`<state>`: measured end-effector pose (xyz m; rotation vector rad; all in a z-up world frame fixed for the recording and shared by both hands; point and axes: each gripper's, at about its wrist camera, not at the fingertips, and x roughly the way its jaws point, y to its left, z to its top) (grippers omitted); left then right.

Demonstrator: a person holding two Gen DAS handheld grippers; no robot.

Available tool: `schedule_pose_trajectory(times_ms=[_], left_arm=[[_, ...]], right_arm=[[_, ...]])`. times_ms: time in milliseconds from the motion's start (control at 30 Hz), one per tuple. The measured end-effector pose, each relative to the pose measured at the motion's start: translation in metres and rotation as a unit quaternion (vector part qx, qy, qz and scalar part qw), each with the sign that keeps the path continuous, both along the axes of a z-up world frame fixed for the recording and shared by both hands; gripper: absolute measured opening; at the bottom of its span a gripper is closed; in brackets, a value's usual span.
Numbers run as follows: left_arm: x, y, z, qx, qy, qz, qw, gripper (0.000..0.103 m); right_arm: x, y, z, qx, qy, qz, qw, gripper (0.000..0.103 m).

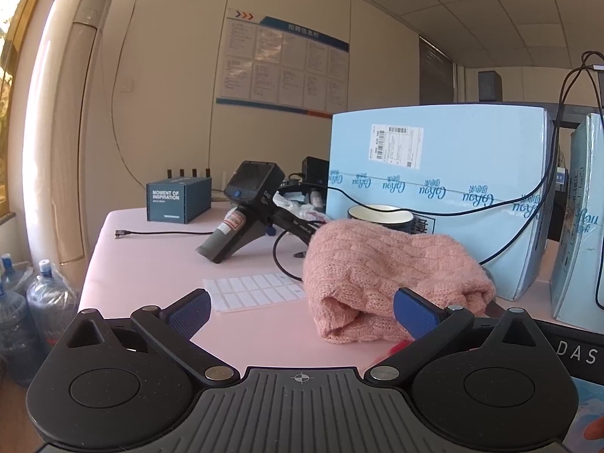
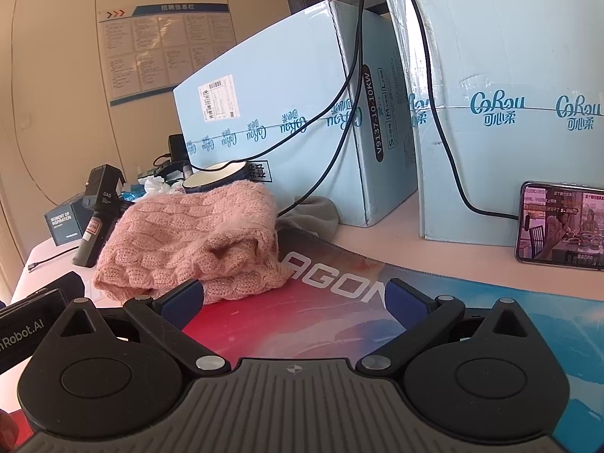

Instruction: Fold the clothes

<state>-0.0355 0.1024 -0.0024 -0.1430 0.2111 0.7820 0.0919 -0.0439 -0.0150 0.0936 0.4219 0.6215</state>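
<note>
Both grippers hovering low, nothing grabbed

Left gripper (image 1: 302, 311) and right gripper (image 2: 292, 298) sit level with fingers spread wide; the folded pink sweater (image 2: 192, 241) lies just ahead, partly on the mouse mat (image 2: 339, 302).

The small dark-blue box (image 1: 178, 201) far left read "MOMENT OF INSPIRATION", the black handheld device (image 1: 241, 211) "DAS", the pale-blue cartons (image 2: 287, 113) "CoRou" and "V9137-10-10KW", the red-and-blue desk mat (image 2: 339, 302) "AGON".
</note>
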Motion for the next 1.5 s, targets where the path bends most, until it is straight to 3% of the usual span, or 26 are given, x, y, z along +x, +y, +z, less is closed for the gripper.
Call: schedule_pose_trajectory(times_ms=[1500], left_arm=[[0.0024, 0.0011, -0.0009, -0.005, 0.002, -0.01, 0.9999, 0.103]], right_arm=[[0.0026, -0.0033, -0.0009, 0.008, 0.012, -0.001, 1.0, 0.103]])
